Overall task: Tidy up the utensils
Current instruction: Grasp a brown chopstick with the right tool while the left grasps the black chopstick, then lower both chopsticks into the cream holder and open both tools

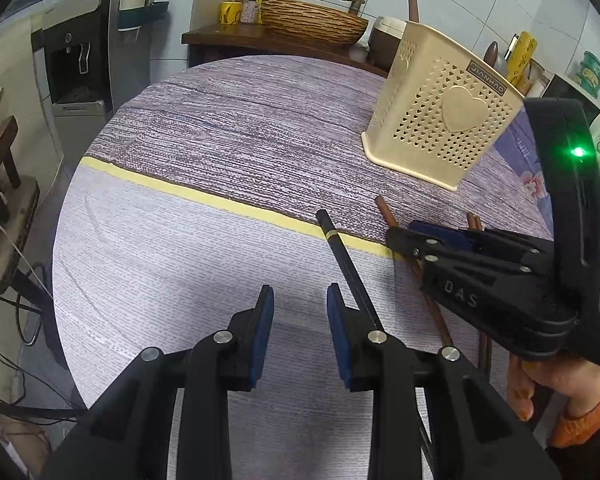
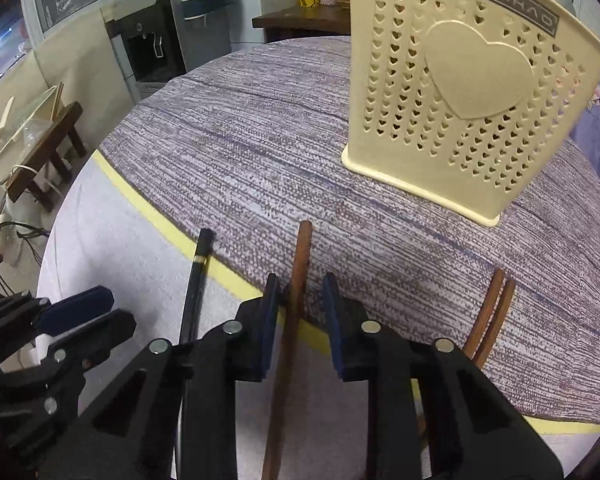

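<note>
Right, we're early in this one by the look of it: every chopstick I can see lies on the round table [image 1: 228, 128], none visibly in the cream holder [image 2: 460, 92], whose inside is hidden from here. The right gripper [image 2: 300, 304] has a brown chopstick [image 2: 302, 256] running between its blue pads, yet there's a gap on both sides, so I'd call that straddling, not gripping. The left gripper [image 1: 300, 316] hangs parted over bare cloth, nothing in it, with the black chopstick [image 1: 342, 256] lying just beside its right finger. A brown pair [image 2: 494, 308] waits off to the right, near the holder's foot. So all the sorting seems left to do. As for writing: the holder's grey plate reads JIANHAO, upside down from here, and the right gripper's black body carries raised letters "DAS".
</note>
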`<state>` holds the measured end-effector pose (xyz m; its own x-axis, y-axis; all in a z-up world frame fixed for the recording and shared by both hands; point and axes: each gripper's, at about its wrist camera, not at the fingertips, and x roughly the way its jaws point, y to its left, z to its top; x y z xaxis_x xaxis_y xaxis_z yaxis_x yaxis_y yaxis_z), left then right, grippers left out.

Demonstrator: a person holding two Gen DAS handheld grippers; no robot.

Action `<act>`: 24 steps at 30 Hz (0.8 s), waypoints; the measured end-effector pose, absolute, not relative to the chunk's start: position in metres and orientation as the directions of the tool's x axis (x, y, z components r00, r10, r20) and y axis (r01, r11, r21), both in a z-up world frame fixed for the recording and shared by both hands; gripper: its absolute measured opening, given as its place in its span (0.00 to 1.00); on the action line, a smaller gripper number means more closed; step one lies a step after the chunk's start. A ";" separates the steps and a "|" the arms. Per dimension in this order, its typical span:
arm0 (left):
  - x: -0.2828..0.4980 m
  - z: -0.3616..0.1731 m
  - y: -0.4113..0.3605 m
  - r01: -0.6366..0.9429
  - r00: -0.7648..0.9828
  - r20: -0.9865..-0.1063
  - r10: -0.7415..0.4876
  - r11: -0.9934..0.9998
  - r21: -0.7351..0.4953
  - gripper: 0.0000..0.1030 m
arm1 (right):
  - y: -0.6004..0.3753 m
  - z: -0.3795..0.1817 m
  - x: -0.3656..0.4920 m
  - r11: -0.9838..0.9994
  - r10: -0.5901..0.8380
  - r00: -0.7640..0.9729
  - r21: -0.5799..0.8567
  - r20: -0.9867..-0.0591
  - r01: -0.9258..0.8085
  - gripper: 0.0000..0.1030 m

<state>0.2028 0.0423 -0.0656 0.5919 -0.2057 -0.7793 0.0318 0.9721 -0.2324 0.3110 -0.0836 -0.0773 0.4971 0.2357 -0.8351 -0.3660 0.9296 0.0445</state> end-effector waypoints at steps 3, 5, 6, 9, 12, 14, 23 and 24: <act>0.205 -0.066 0.039 0.037 0.589 -0.779 -0.214 0.970 -0.239 0.28 | -0.085 -0.078 0.316 0.937 0.231 0.512 0.047 -0.827 -0.345 0.09; 0.207 -0.066 0.036 0.043 0.586 -0.780 -0.220 0.969 -0.241 0.28 | -0.086 -0.078 0.318 0.937 0.239 0.514 0.058 -0.824 -0.343 0.09; 0.208 -0.066 0.035 0.046 0.585 -0.779 -0.225 0.969 -0.245 0.28 | -0.087 -0.078 0.318 0.937 0.245 0.514 0.065 -0.822 -0.343 0.09; 0.211 -0.067 0.029 0.057 0.581 -0.781 -0.230 0.968 -0.243 0.28 | -0.098 -0.069 0.313 0.936 0.276 0.538 0.095 -0.796 -0.338 0.08; 0.215 -0.068 0.023 0.063 0.572 -0.785 -0.238 0.967 -0.247 0.28 | -0.112 -0.048 0.300 0.939 0.294 0.592 0.112 -0.751 -0.324 0.08; 0.219 -0.069 0.018 0.065 0.563 -0.790 -0.242 0.966 -0.249 0.28 | -0.126 -0.032 0.289 0.944 0.299 0.634 0.125 -0.714 -0.304 0.08; 0.242 -0.071 -0.010 0.047 0.563 -0.812 -0.154 0.987 -0.154 0.27 | -0.166 0.017 0.242 0.958 0.285 0.767 0.145 -0.575 -0.248 0.08; 0.245 -0.070 -0.013 0.045 0.567 -0.812 -0.136 0.990 -0.135 0.27 | -0.167 0.019 0.238 0.958 0.284 0.772 0.145 -0.568 -0.247 0.08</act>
